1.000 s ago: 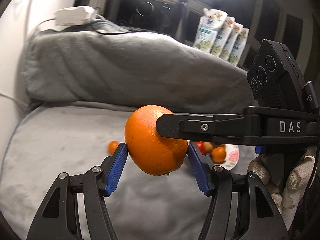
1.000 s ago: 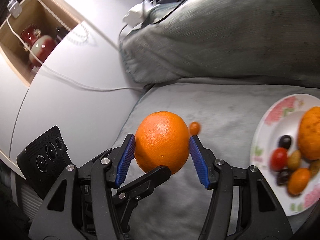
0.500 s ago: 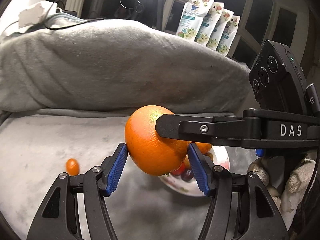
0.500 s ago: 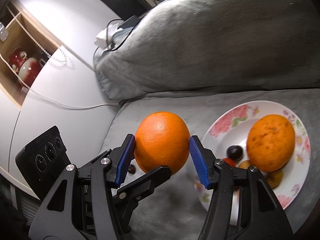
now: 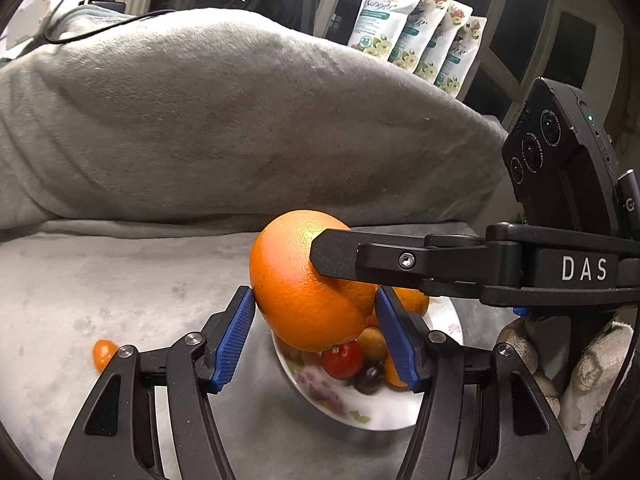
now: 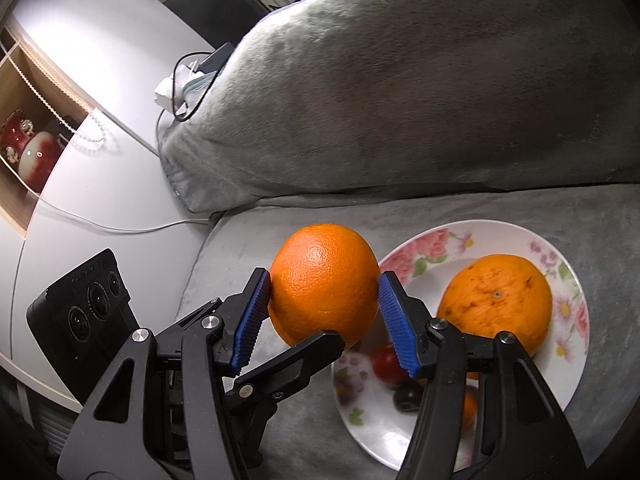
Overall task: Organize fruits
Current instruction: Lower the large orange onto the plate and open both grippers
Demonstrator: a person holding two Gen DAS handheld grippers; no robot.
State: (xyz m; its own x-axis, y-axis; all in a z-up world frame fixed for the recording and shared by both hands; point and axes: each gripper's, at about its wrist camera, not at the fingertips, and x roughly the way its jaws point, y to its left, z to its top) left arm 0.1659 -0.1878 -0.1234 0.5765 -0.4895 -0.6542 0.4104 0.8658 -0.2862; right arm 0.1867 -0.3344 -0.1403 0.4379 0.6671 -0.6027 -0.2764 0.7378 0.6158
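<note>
A large orange point(image 5: 304, 292) point(image 6: 324, 284) hangs in the air, gripped from two sides. My left gripper point(image 5: 314, 332) has its blue pads on it, and my right gripper point(image 6: 324, 316) is shut on it crosswise. Its black finger point(image 5: 400, 260) lies across the orange in the left wrist view. Below is a floral plate point(image 6: 452, 240) point(image 5: 384, 412) holding a second, speckled orange point(image 6: 496, 300), a red cherry tomato point(image 5: 342, 358), a dark grape point(image 5: 368, 376) and other small fruits. A small kumquat point(image 5: 102, 354) lies loose on the grey blanket to the left.
A big grey pillow point(image 5: 240, 120) point(image 6: 420, 80) rises behind the plate. Refill pouches point(image 5: 416, 28) stand on the sill behind. A white desk point(image 6: 100, 160) with cables and a charger point(image 6: 172, 92) lies left of the bed.
Both grippers carried the orange to the right, from over the bare blanket to above the plate's left part. The kumquat fell behind to the left. The grip looks unchanged.
</note>
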